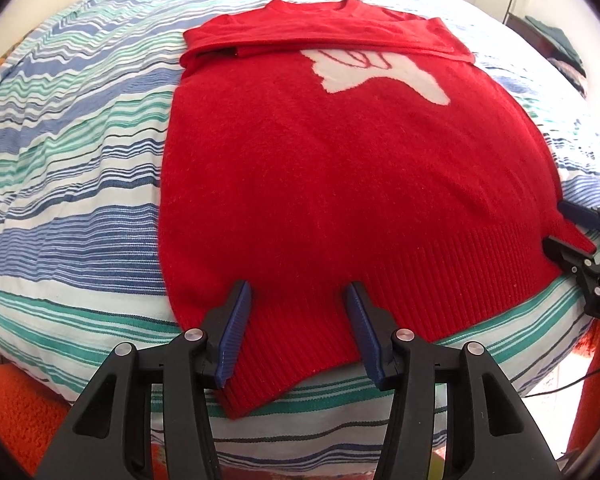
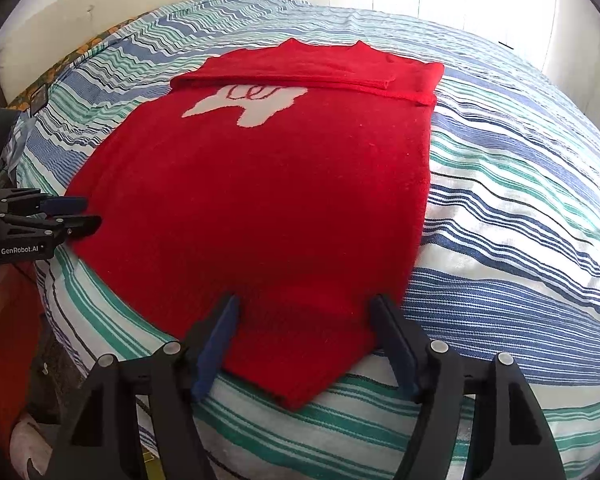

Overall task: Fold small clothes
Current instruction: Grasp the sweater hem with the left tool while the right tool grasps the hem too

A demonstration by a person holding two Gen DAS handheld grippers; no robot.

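Note:
A red knitted sweater (image 1: 340,152) with a white motif (image 1: 376,72) lies flat on the striped bedspread (image 1: 68,152), both sleeves folded across its chest. My left gripper (image 1: 298,292) is open, its fingers straddling the ribbed hem at the sweater's near left corner. My right gripper (image 2: 306,304) is open, its fingers straddling the hem at the near right corner of the sweater (image 2: 276,200). Each gripper shows in the other's view: the right one (image 1: 572,232) at the right edge, the left one (image 2: 80,212) at the left edge.
The bedspread (image 2: 520,200) covers a bed that fills both views. An orange rug (image 1: 16,404) lies on the floor below the near bed edge. A dark shelf with clothes (image 1: 556,40) stands at the far right. A cream headboard (image 2: 100,4) is at the back.

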